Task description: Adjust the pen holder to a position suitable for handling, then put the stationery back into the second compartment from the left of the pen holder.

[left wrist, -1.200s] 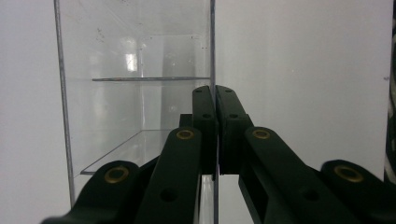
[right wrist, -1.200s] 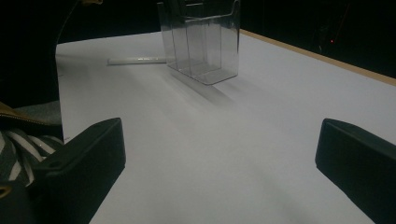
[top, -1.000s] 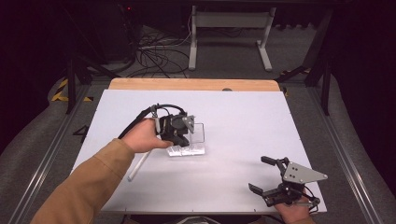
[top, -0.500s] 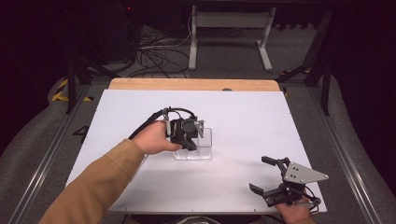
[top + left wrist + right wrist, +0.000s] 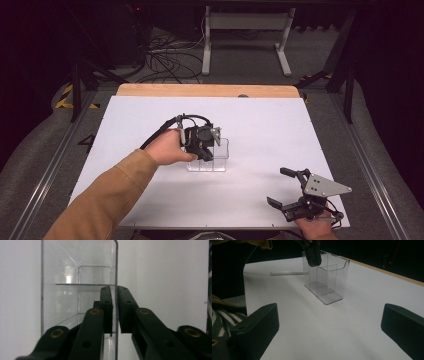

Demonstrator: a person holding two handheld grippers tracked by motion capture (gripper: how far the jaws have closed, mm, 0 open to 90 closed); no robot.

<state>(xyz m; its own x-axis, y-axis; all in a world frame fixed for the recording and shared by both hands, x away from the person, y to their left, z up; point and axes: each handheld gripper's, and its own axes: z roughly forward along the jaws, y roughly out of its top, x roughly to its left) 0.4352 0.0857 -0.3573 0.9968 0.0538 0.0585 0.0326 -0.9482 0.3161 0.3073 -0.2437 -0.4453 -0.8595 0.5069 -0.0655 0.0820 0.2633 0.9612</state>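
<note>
Clear plastic organizer box, divided into compartments, stands upright near the middle of the white table. My left gripper has one jaw inside the box and one outside, straddling a thin side wall; the jaws have just been easing apart, and a sliver of gap shows at the outer pad, so the pinch looks loose to me. Risk: if I lift or drag now, the wall may slip out and the light box tip or skid. A white pen lies just behind it and could get knocked. Right gripper rests spread wide near the table's front edge, well apart.
</note>
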